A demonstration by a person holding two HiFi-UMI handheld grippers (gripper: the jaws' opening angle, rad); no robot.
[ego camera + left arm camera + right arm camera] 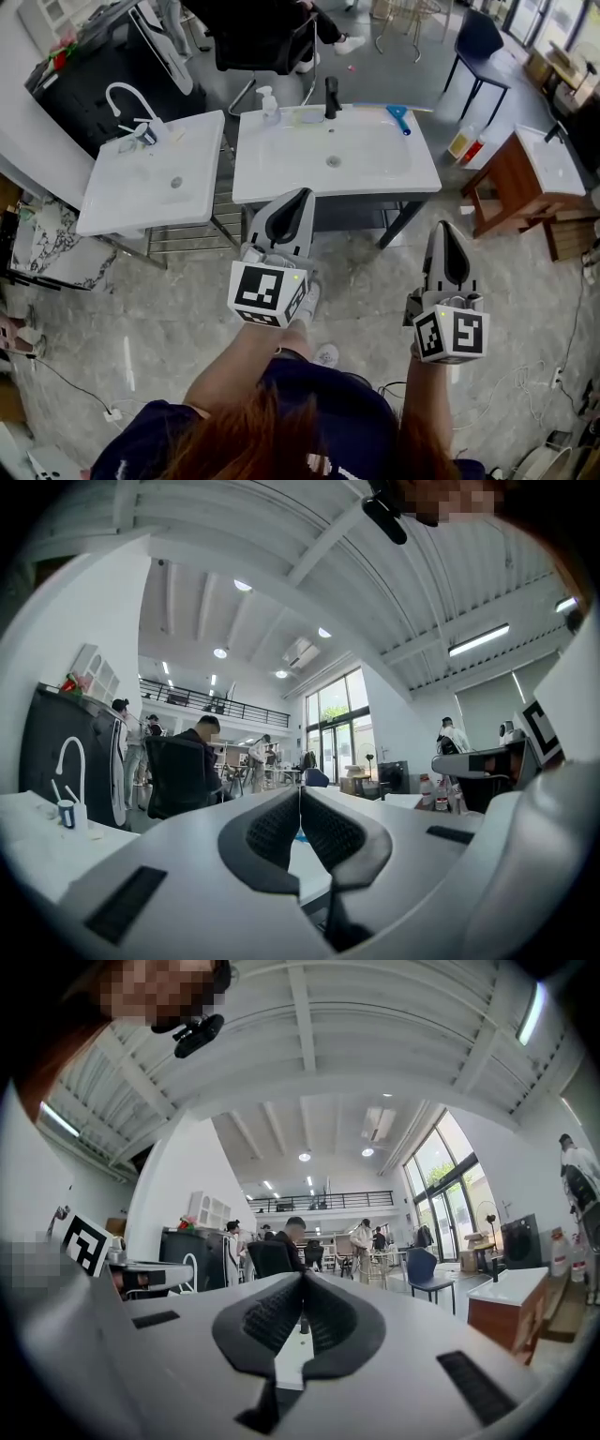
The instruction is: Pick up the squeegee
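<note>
The squeegee [398, 117], blue with a short handle, lies on the back right rim of the middle white washbasin [384, 176]. My left gripper [302, 194] is held level just before the basin's front edge, jaws shut and empty. My right gripper [443, 228] hangs over the floor, lower right of the basin, also shut with nothing in it. In the left gripper view the ribbed pads [272, 832] meet at the tips. The right gripper view shows its pads [333, 1316] pressed together too. Both grippers are well short of the squeegee.
A black tap [331, 97] and a soap bottle [269, 103] stand at the basin's back. A second basin [141, 202] with a white tap sits to the left. A wooden cabinet [511, 187], bottles [466, 145] and a blue chair [478, 42] are right. Cables trail on the floor.
</note>
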